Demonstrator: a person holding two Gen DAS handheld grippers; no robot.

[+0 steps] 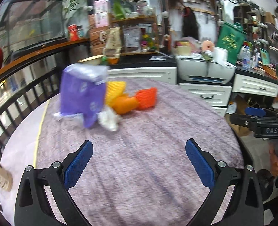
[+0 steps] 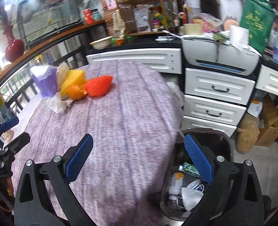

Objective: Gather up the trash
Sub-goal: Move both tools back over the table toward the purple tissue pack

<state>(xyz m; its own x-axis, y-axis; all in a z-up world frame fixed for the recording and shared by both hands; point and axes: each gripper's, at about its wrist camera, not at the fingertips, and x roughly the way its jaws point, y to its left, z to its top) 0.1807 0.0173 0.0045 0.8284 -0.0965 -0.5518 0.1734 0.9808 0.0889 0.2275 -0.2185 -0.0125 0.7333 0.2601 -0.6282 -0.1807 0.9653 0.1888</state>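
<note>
A pile of trash lies at the far left of the table: a purple wrapper point(image 1: 82, 94) point(image 2: 44, 82), a yellow foam net point(image 1: 114, 92) point(image 2: 73, 81), an orange point(image 1: 123, 105) point(image 2: 74, 92), an orange-red foam net point(image 1: 146, 98) point(image 2: 99, 85) and crumpled white paper point(image 1: 108, 119) point(image 2: 57, 103). My left gripper point(image 1: 139, 162) is open and empty, over the cloth short of the pile. My right gripper point(image 2: 138, 160) is open and empty, over the table's right edge above a black trash bin point(image 2: 223, 137) holding bottles and a mask. The right gripper also shows in the left wrist view point(image 1: 255, 113).
A purple woven cloth point(image 1: 148, 141) point(image 2: 120, 113) covers the round table. White drawers point(image 2: 218, 94) and a printer point(image 2: 220, 56) stand behind it. A railing point(image 1: 16, 98) runs along the left. Bags and a cardboard box point(image 2: 267, 128) sit on the floor at the right.
</note>
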